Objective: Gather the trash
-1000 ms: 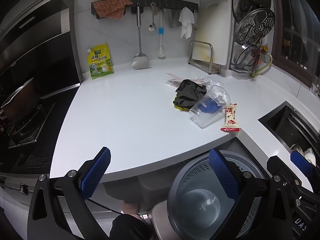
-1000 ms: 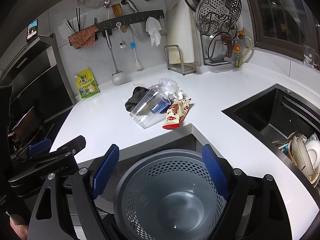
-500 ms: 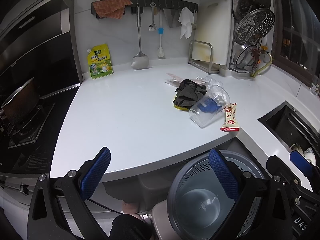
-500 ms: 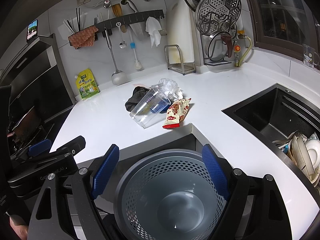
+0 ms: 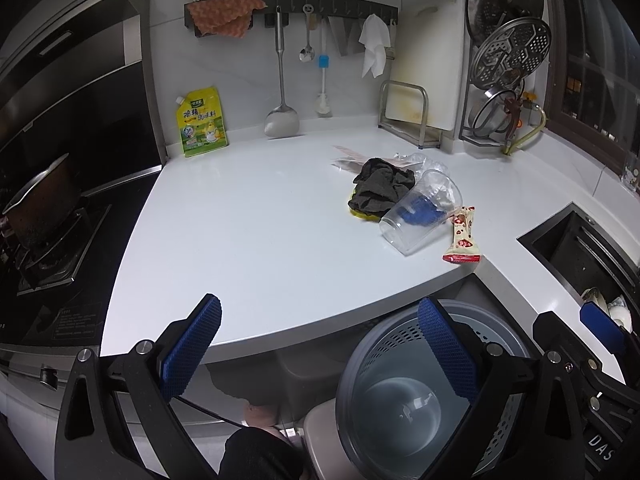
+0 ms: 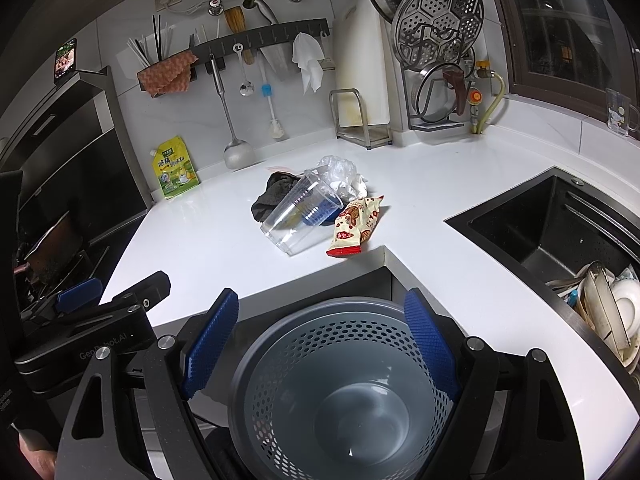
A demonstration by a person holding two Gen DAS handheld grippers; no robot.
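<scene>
Both grippers gape empty; the wrapper [image 6: 354,226] lies at twelve o'clock from the right gripper [image 6: 320,344], long axis pointing toward one, nearer it than the left gripper [image 5: 320,344].

Clear cup [image 6: 301,213] on its side, snack wrapper [image 6: 355,226] beside, empty bin [image 6: 344,392]

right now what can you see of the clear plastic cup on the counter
The clear plastic cup lies on its side on the white countertop, base toward the counter edge, mouth toward the wall. It looks thin and ribbed, with something blue inside. It rests against a dark cloth, and a snack wrapper lies beside it.
</scene>
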